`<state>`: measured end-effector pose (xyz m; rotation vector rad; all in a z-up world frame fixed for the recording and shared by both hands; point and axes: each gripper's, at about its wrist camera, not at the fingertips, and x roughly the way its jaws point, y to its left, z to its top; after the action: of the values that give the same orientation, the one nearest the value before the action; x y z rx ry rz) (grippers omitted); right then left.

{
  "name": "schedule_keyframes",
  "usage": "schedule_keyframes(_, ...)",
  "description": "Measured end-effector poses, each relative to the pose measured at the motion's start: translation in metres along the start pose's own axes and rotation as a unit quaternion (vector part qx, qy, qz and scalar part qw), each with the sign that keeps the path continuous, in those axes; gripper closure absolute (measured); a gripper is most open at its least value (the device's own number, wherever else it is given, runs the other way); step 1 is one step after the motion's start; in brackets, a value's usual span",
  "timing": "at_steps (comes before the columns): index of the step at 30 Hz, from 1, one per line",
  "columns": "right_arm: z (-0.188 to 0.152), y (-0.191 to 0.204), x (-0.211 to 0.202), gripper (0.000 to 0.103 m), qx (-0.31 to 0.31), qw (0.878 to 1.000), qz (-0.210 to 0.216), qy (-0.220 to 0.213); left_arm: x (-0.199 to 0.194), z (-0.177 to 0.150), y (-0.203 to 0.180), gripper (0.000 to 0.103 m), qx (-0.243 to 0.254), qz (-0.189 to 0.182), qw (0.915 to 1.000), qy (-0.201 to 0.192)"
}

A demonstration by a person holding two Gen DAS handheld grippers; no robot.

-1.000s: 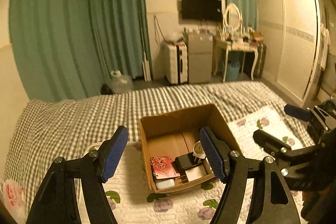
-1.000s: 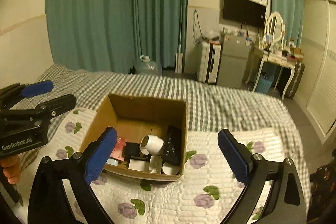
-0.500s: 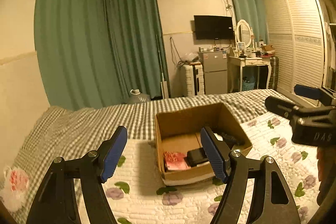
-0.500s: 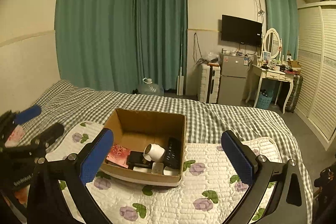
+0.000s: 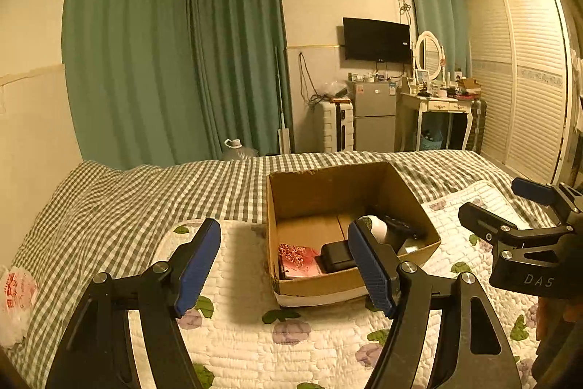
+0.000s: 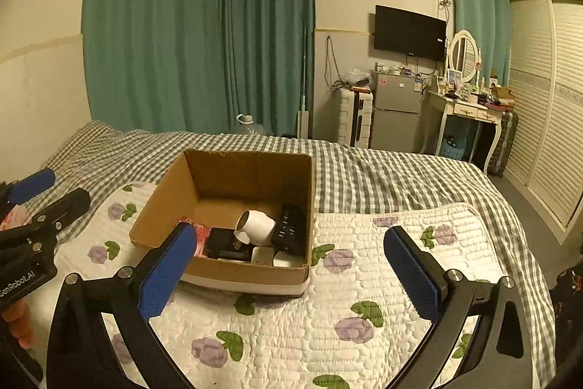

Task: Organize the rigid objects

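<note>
Both held back from open brown cardboard box (image 6: pixel 222 192), left gripper (image 5: pixel 284 265) and right gripper (image 6: pixel 291 268) wide apart, empty, likely surveying contents

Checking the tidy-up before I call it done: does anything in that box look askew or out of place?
The white mug lies tipped on its side in the cardboard box, mouth facing left, resting on the black items beside the black remote. Everything else lies flat. Both claws are open and hold nothing.
</note>
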<state>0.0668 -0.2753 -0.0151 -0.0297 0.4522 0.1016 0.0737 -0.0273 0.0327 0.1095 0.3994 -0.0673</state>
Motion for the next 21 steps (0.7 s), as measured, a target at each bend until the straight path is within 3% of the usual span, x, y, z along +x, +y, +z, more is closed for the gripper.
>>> schedule_keyframes(21,0.002,-0.007,0.0,0.0,0.009,1.0,0.002,-0.003,0.003,-0.005,-0.01,0.028,0.009,-0.013,0.9999,0.007)
